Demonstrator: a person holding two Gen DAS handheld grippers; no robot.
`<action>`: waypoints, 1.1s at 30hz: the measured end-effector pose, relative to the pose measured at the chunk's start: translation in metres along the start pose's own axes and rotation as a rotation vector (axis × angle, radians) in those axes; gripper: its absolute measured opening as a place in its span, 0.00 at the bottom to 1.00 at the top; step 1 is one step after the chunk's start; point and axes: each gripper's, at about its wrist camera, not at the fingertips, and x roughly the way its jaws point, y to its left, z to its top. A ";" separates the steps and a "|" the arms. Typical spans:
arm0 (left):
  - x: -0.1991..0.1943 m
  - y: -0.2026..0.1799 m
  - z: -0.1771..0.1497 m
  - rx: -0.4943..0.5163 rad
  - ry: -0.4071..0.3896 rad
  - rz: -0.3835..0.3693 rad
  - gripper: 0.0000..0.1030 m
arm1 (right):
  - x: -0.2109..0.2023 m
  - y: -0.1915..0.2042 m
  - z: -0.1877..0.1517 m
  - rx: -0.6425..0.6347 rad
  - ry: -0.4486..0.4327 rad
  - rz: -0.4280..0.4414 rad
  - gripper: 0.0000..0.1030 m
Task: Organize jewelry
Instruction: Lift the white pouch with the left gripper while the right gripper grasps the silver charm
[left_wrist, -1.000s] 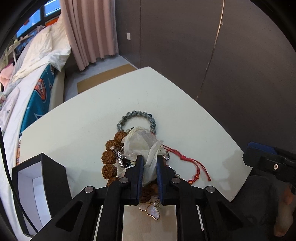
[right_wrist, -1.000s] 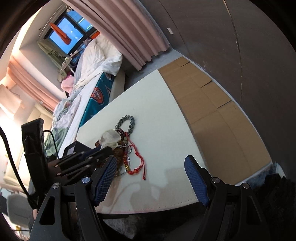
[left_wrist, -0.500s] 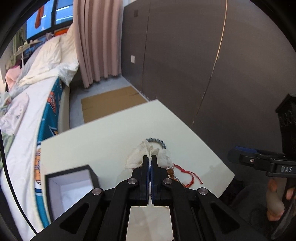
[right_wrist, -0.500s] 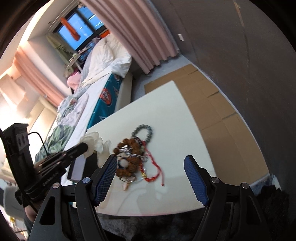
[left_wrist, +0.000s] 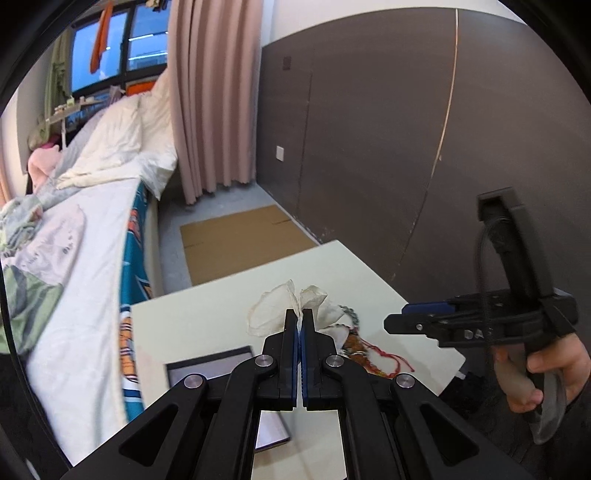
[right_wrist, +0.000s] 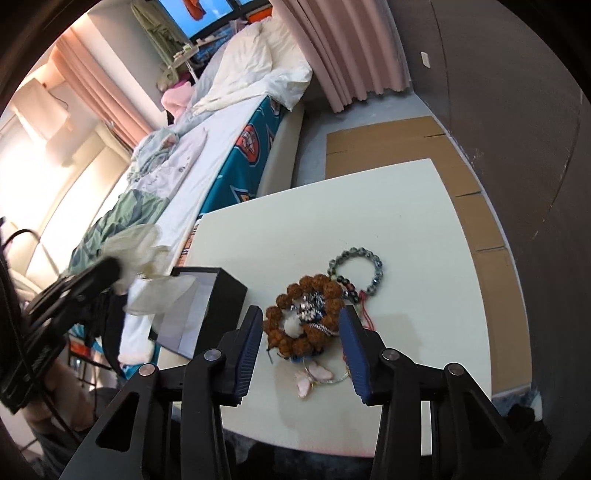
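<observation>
White gauzy pouch is now off the jewelry pile and up in the air, pinched tight in the left gripper, jaws fully closed on the fabric. A second ago it was still draped over the beads with those jaws only closing in on it. So the pile's uncovered now, and sorting can probably start. It sits on the table just right of the open black box, and the pouch hangs over that box's left side. Right gripper has swung in toward the pile, jaws wide apart either side of the brown bead bracelet, gripping nothing.
</observation>
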 end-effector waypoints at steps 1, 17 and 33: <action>-0.003 0.004 0.001 0.000 -0.005 0.007 0.00 | 0.003 0.002 0.003 -0.003 0.010 0.003 0.43; -0.019 0.062 -0.008 -0.011 0.011 0.131 0.00 | 0.111 0.007 0.011 -0.037 0.282 -0.030 0.20; -0.024 0.073 -0.019 -0.009 0.030 0.147 0.00 | 0.130 0.029 0.008 -0.228 0.342 -0.224 0.23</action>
